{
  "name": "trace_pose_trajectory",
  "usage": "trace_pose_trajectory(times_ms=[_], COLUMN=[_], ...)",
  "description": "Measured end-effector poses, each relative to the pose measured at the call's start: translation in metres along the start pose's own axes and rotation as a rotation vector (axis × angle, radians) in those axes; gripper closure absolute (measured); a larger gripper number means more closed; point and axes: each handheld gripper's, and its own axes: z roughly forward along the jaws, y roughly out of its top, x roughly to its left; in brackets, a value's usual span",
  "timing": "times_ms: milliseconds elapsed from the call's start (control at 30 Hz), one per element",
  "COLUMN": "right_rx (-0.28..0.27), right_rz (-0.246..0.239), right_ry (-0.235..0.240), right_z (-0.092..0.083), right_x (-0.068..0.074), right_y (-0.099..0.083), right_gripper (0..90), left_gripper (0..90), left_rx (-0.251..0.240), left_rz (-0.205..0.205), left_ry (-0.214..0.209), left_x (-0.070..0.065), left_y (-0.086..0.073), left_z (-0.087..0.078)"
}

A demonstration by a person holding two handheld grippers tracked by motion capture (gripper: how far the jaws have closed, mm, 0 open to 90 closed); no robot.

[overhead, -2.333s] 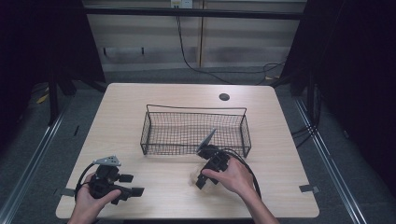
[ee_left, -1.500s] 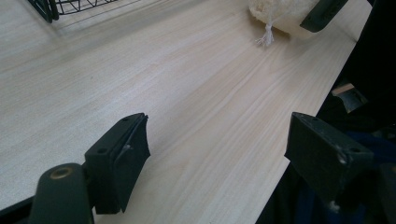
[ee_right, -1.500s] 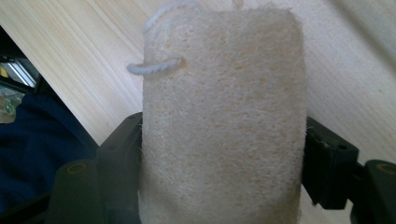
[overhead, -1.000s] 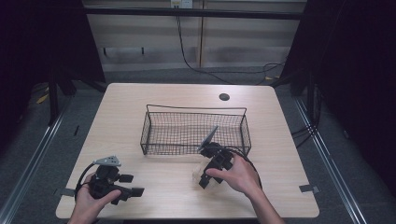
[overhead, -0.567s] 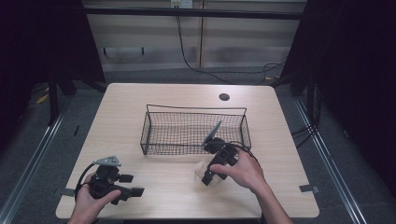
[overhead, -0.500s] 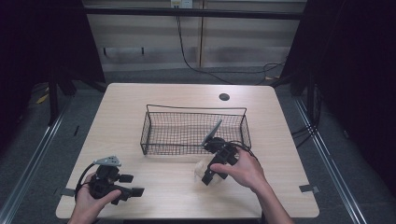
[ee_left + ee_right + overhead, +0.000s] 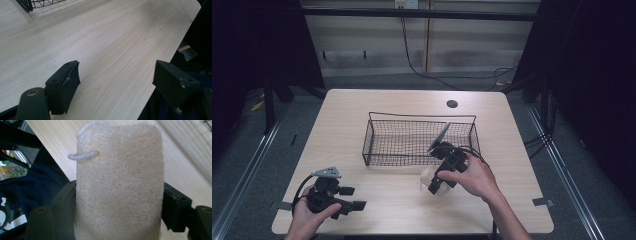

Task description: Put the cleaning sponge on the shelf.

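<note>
A cream loofah sponge (image 7: 120,185) with a white cord loop (image 7: 83,155) at its top sits clamped between both jaws of my right gripper (image 7: 120,207). In the high view that right gripper (image 7: 435,186) holds the loofah sponge (image 7: 427,177) a little above the table, just in front of the black wire basket (image 7: 377,145). My left gripper (image 7: 354,206) rests near the table's front left corner. In its own view the left gripper (image 7: 125,82) stands open, its jaws wide apart with bare wood between them.
The light wooden table (image 7: 362,110) has a round cable hole (image 7: 452,104) at the back right. The basket's corner (image 7: 25,5) appears at the top left of the left gripper view, and the table's front edge (image 7: 165,67) runs close under the left jaws.
My right gripper has risen off the table with the sponge and shifted slightly right, toward the basket's front. The left hand has stayed still.
</note>
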Motion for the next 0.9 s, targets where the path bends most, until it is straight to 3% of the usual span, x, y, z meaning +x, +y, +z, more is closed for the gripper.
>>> trace_pose_trajectory(times_ms=[500, 900], right_rx=[-0.041, -0.030], right_rz=[0.010, 0.018], right_ry=[-0.004, -0.008], right_z=[-0.024, -0.038], right_x=[-0.005, -0.009], right_y=[-0.001, 0.008], right_gripper=[25.7, 25.8], left_gripper=[20.6, 20.6], left_rx=[-0.005, 0.002], left_rz=[0.005, 0.006], left_ry=[-0.006, 0.000], left_x=[-0.001, -0.001], left_y=[0.000, 0.000], left_z=[0.000, 0.000])
